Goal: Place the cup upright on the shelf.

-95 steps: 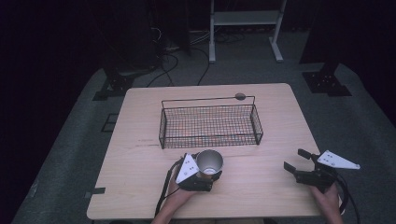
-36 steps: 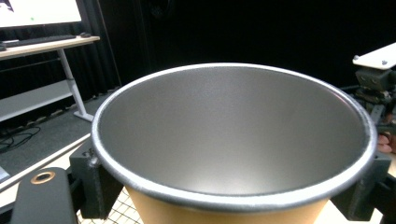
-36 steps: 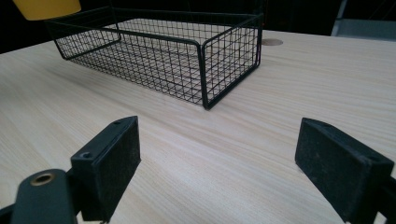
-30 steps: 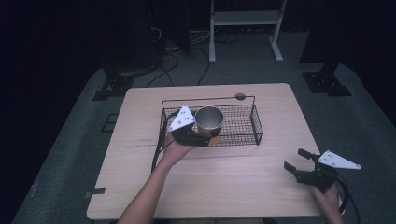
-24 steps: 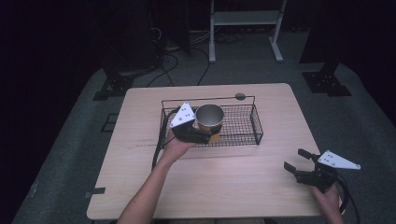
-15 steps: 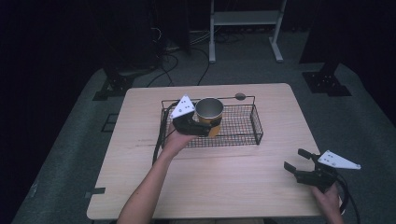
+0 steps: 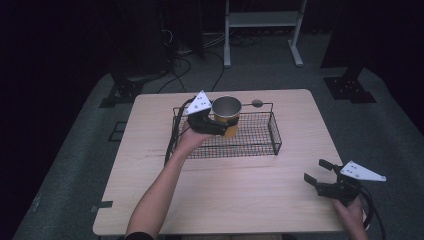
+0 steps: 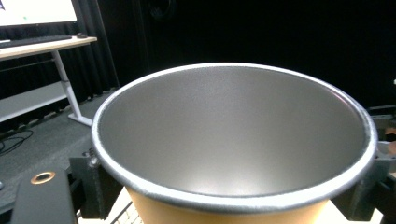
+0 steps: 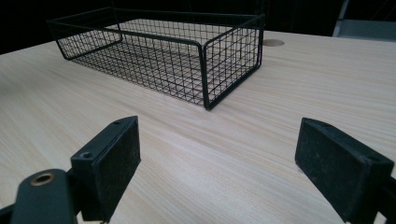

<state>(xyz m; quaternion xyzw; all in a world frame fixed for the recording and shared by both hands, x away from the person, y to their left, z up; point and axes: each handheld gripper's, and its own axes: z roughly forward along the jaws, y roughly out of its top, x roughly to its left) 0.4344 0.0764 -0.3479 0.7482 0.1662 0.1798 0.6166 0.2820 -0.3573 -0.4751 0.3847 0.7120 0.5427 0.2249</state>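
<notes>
A yellow cup (image 7: 227, 115) with a grey metal inside is held upright above the left part of the black wire basket (image 7: 260, 145). My left gripper (image 7: 216, 126) is shut on the cup from its near-left side. Up close in the left gripper view, the cup (image 8: 233, 154) has its mouth open upward with a jaw on each side of it. My right gripper (image 7: 317, 172) rests low at the table's front right, open, nothing between its pads (image 9: 109, 158). The basket (image 9: 205, 70) stands ahead of it in the right gripper view.
The light wooden table (image 7: 240, 200) has a round grommet (image 7: 257, 103) near its far edge, behind the basket. A white desk frame (image 7: 260, 20) and cables lie on the dark floor beyond. A cable trails from each gripper.
My left gripper has carried the cup from the table's front up and away, over the basket's left part, drifting slightly farther back. The right gripper has stayed still.
</notes>
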